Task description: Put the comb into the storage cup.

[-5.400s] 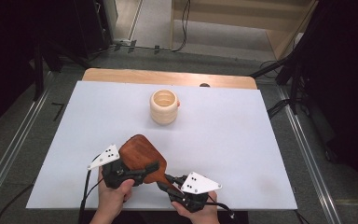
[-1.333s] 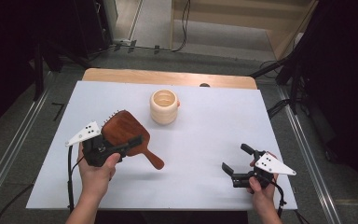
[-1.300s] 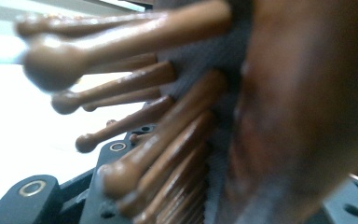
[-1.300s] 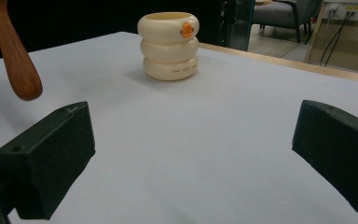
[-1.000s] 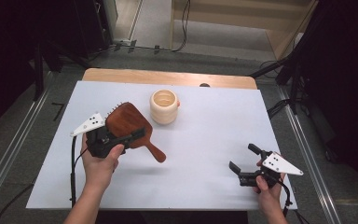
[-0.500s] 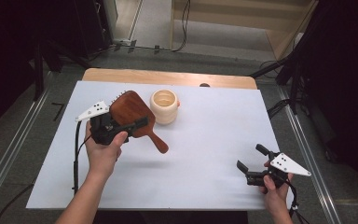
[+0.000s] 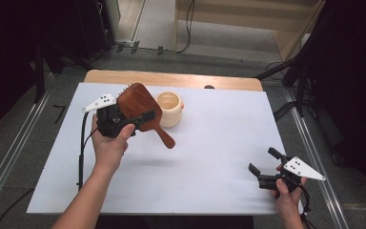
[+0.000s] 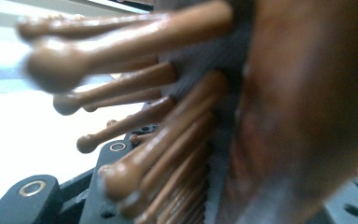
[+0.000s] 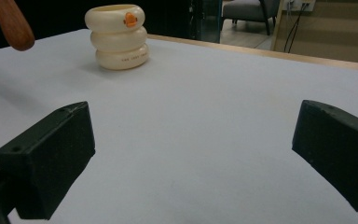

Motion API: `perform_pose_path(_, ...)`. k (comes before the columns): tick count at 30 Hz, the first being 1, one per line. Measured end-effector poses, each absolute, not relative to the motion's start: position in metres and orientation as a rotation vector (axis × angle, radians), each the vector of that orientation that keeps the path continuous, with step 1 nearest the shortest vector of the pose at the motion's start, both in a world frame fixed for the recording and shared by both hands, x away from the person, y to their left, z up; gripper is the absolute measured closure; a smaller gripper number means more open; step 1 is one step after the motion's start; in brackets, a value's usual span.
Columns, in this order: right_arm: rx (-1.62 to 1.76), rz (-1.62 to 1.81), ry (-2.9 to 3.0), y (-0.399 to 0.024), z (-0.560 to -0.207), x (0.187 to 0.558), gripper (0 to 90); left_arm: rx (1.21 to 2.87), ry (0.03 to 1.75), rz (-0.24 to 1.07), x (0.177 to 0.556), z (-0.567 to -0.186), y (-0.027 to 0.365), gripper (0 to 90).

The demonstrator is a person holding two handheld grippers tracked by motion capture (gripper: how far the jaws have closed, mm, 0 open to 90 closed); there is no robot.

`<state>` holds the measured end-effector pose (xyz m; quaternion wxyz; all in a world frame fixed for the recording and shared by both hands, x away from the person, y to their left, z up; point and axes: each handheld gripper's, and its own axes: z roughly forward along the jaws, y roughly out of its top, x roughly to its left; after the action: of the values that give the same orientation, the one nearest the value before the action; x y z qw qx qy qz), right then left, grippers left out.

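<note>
Left gripper [image 7: 124, 121] clamps brown wooden paddle hairbrush [image 7: 140, 107] by head, handle free near ribbed cream cup [image 7: 169, 109]; right gripper [image 7: 267, 171] w/ jaws wide, empty.

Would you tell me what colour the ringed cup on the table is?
The cup is cream with a small orange mark, clearest in the right gripper view.

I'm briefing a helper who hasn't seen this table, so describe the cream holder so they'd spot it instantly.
On the white table top, look toward the far edge, just left of centre. There stands the cream, ribbed, ring-stacked cup-shaped holder, open at the top, right beside the raised brown wooden hairbrush. It alone is pale and rounded, with a small orange mark near its rim.
</note>
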<state>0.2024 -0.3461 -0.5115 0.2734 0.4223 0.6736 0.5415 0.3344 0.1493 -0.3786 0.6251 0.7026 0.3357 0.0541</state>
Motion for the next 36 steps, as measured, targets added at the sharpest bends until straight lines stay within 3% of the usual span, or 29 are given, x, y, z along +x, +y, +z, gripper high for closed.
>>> perform_pose_path(36,1.112,1.430,1.838,-0.339,-0.518,0.205,0.0,1.570,0.808,0.184,0.378,-0.355,0.147,55.0)
